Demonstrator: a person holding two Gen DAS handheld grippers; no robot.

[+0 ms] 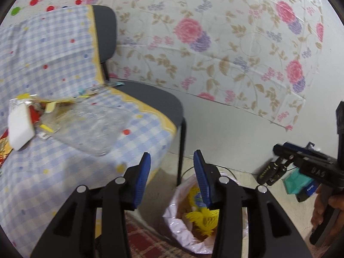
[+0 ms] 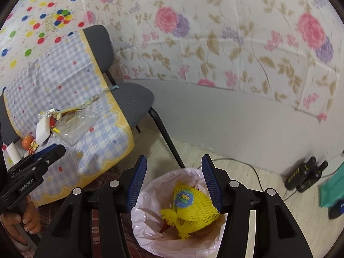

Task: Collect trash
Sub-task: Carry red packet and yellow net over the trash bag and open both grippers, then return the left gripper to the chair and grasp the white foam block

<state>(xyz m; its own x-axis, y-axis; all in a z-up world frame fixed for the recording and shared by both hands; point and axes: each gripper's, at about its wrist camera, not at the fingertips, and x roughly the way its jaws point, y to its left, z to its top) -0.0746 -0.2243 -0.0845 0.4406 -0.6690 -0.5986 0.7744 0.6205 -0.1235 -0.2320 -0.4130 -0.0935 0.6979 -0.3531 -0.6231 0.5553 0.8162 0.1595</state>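
A grey chair draped with a checked cloth stands against a floral wall covering on a pale floor. One pink-lined bin beside it holds one yellow foam net. More trash, including one clear plastic tray, lies on the cloth. Two dark bottles stand by the wall. The left gripper and right gripper are both spread, holding nothing.

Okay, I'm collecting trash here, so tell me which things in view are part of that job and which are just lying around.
Part of the job:
- pink-lined bin
- yellow foam net already in the bin
- clear plastic tray on the chair
- white foam block and the wrappers beside it

Just lying about:
- two dark bottles by the wall
- teal box
- black cable on the floor
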